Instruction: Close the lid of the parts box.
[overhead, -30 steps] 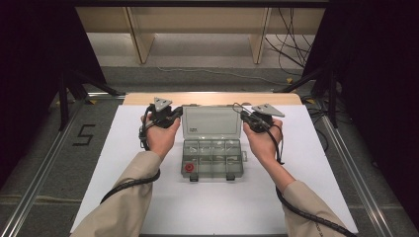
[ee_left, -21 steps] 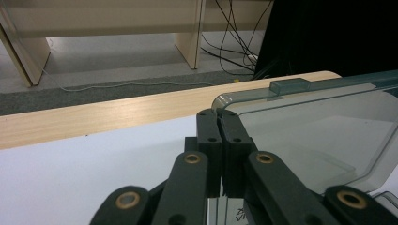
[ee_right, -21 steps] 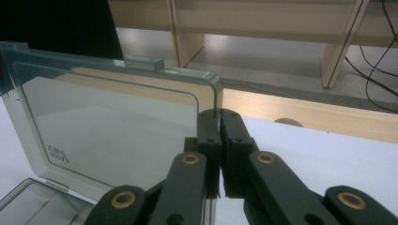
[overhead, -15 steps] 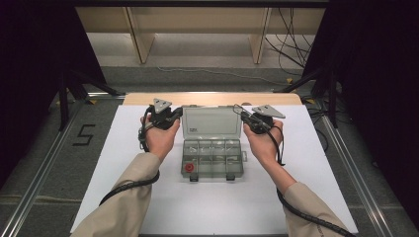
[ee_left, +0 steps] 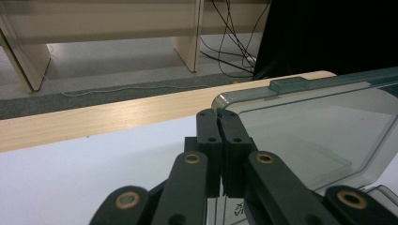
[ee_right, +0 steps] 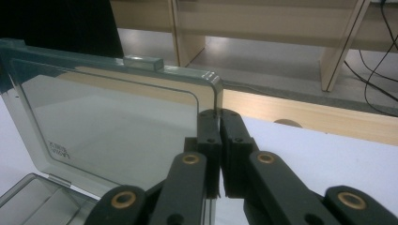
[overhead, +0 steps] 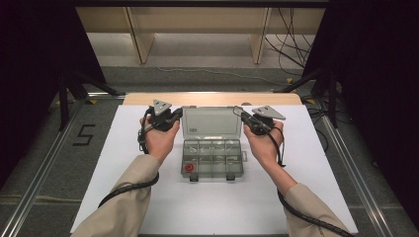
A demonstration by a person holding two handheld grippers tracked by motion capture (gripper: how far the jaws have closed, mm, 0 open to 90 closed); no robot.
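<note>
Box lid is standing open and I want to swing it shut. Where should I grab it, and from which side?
Probably grip the lid by its free top edge near a rounded corner, where the thin clear panel fits between the jaws. Come in from the outer side, as the left hand-held gripper and right hand-held gripper already sit, both shut at opposite corners. The bottom edge is hinged to the box, so avoid it.

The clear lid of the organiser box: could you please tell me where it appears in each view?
High view: the lid stands open at centre, between both grippers.
Left gripper view: right half, behind the jaws.
Right gripper view: left half.
Shared landmark: the wooden table edge.
</note>
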